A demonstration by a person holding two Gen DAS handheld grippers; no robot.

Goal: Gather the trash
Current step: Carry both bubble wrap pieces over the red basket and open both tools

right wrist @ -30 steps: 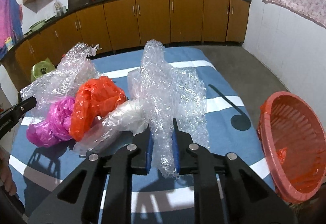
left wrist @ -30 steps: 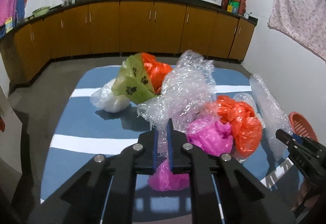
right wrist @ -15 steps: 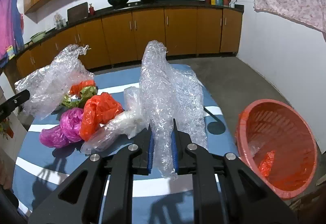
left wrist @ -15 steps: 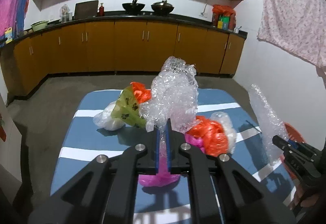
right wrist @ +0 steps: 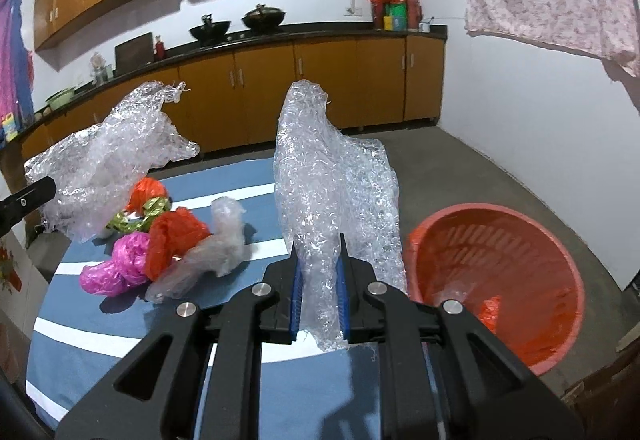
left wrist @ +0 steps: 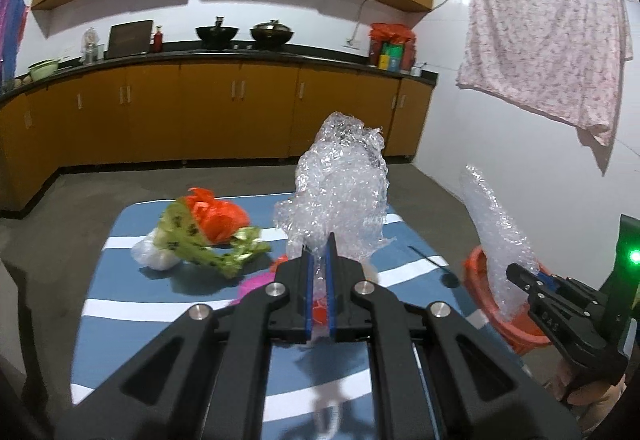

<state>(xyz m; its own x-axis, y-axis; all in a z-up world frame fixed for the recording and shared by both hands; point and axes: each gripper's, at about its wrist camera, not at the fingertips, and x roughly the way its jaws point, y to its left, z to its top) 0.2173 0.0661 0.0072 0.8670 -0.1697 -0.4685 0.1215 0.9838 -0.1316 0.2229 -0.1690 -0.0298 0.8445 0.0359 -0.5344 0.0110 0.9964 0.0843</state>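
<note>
The right wrap (right wrist: 320, 175), a long crumpled piece of bubble wrap, stands up out of the right claw (right wrist: 319, 294), whose jaws are pinched narrow on its lower end. It is held off the surface (right wrist: 240, 320) and just beside the basket (right wrist: 496, 280), probably so it can be swung over the rim and let go. The left wrap (left wrist: 340, 195), a second clear wad, is clamped the same way in the left claw (left wrist: 318, 296), raised above the striped surface, likely waiting its turn. The red basket sits on the floor at the surface's right edge and holds a scrap of orange plastic and something pale, little else. Left on the surface are a pink bag (right wrist: 120, 268), an orange bag (right wrist: 176, 240), a clear bag (right wrist: 216, 252) and a green wrapper (left wrist: 200, 244).
</note>
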